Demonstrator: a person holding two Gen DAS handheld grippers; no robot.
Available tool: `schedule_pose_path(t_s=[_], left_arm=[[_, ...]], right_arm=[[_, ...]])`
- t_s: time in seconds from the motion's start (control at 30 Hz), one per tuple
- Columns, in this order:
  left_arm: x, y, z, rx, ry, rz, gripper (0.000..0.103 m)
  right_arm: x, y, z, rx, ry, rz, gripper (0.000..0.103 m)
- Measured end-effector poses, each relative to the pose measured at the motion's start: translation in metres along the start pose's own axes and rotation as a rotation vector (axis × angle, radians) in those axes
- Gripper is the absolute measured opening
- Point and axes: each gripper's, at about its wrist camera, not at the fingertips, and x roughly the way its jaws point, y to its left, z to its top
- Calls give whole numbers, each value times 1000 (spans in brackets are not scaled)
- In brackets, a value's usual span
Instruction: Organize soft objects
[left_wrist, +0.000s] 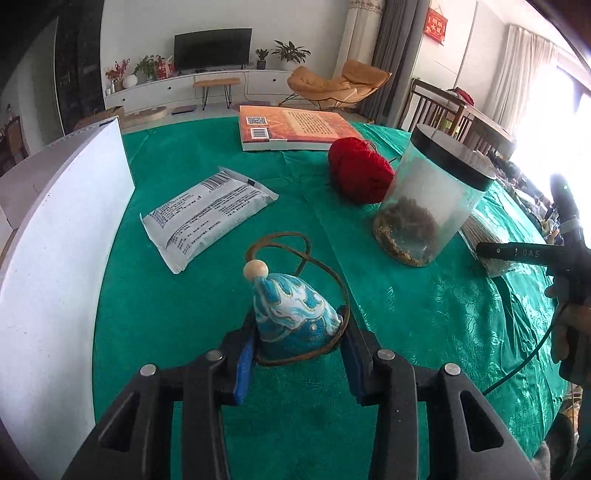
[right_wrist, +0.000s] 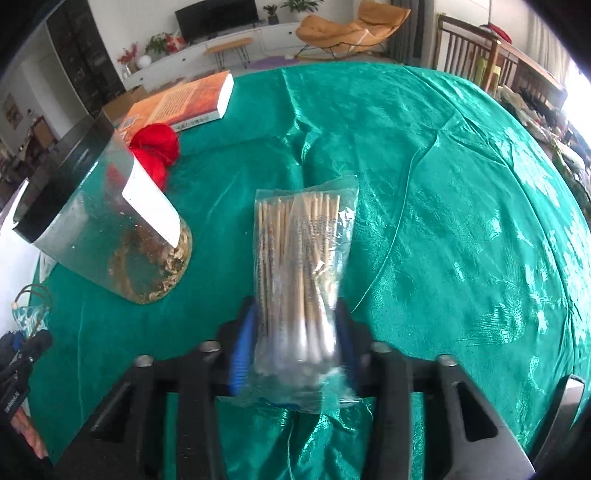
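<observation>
With my left gripper (left_wrist: 297, 347) clamped on the embroidered blue sachet (left_wrist: 295, 314) above the green tablecloth (left_wrist: 184, 314) and my right gripper (right_wrist: 295, 339) pinching the slippery cotton-swab packet (right_wrist: 303, 273), its trailing brown cord (left_wrist: 317, 258) could snag.

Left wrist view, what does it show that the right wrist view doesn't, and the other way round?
Only the left wrist view: the white packet, the white board and the left gripper closed on the blue pouch.

Only the right wrist view: the right gripper closed on the swab bag, seen in full.

Both: the jar, the red yarn, the book and the green cloth.
</observation>
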Motion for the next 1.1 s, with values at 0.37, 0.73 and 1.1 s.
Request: schedule_pose_path(t_s=[0.37, 0.73, 1.1], left_arm=[[-139, 56, 26, -115, -211, -68, 40], [-238, 200, -59, -175, -122, 392, 73], [-232, 198, -85, -133, -136, 509, 96]], right_arm=[[-146, 72, 30, -122, -283, 94, 32], [-178, 323, -52, -357, -120, 651, 37], [-145, 308, -104, -377, -189, 528, 72]])
